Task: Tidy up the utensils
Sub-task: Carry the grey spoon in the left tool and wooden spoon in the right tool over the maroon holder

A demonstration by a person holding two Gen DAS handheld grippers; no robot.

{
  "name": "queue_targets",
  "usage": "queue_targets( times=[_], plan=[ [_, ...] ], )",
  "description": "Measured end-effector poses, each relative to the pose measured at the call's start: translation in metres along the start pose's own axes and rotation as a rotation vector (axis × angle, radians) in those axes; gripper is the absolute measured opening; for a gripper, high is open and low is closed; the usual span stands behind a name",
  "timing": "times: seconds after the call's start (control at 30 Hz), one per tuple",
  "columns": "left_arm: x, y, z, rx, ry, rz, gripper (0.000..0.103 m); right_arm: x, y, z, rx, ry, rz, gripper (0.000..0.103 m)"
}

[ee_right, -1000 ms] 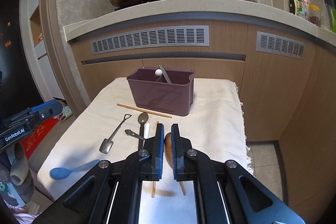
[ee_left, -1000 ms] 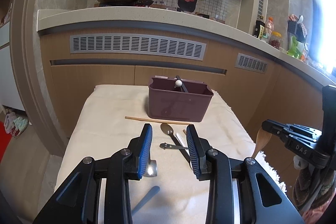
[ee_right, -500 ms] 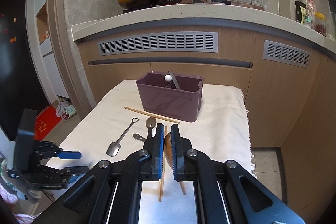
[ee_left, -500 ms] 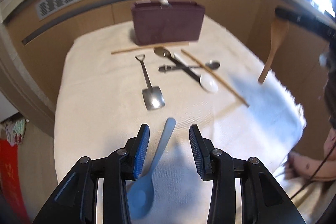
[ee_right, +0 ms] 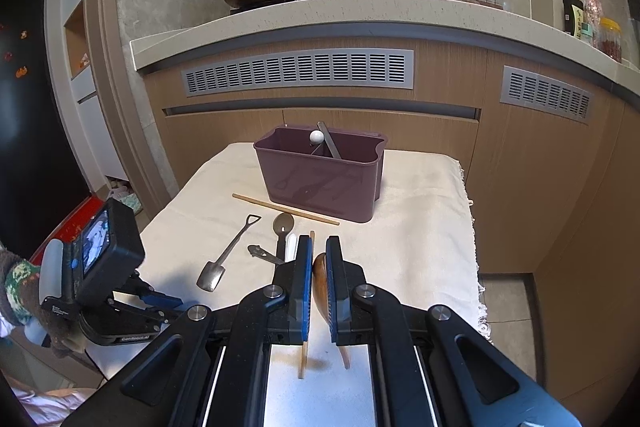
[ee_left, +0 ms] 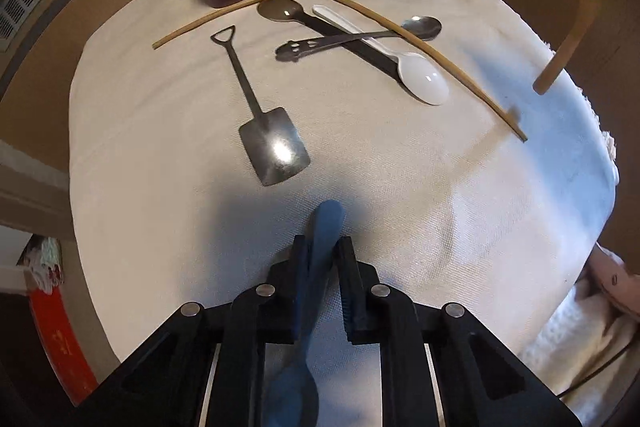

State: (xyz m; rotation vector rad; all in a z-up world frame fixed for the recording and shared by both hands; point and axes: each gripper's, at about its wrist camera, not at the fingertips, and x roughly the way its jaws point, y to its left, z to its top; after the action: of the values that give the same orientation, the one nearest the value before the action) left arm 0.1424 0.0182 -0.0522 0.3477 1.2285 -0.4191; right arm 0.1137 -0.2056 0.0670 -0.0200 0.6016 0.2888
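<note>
Your left tool (ee_left: 322, 255) pinches the blue spoon (ee_left: 325, 227) low on the counter (ee_left: 400, 187); your right tool (ee_right: 319, 259) grips the wooden spoon (ee_right: 320, 277). Two utensils stand in the bin (ee_right: 320, 183); six remain loose.

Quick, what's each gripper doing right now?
Left gripper: shut on the blue spoon.
Right gripper: shut on the wooden spoon.

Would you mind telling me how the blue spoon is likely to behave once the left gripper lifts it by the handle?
The blue spoon looks like plastic, so probably light and fairly stiff. The left gripper has shut on its narrow handle with the bowl trailing behind, so it may pivot or droop in the grip. Its smooth surface could slip between the pads.
</note>
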Motion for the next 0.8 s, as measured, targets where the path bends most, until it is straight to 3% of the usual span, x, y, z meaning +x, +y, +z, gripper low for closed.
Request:
queue_targets(
  times=[0.13,0.27,0.4,0.6,0.8],
  plan=[
    [-0.020,0.005,-0.016,-0.103,-0.155,0.009,0.013,-0.001,-0.002,-0.002,0.015,-0.003,0.007,0.006],
    [-0.063,0.004,-0.025,-0.214,-0.370,-0.054,0.013,-0.001,-0.003,0.002,0.032,0.003,0.009,0.006],
    [-0.123,0.002,0.002,-0.241,-0.581,-0.088,0.013,-0.010,-0.003,0.026,0.030,-0.049,0.007,0.006],
    [-0.214,0.021,0.076,-0.221,-0.845,-0.056,0.013,-0.035,-0.006,0.113,-0.014,-0.216,-0.012,0.006],
    [-0.249,0.046,0.152,-0.169,-0.958,0.004,0.013,-0.018,-0.015,0.191,-0.031,-0.296,-0.005,0.006]
  ],
)
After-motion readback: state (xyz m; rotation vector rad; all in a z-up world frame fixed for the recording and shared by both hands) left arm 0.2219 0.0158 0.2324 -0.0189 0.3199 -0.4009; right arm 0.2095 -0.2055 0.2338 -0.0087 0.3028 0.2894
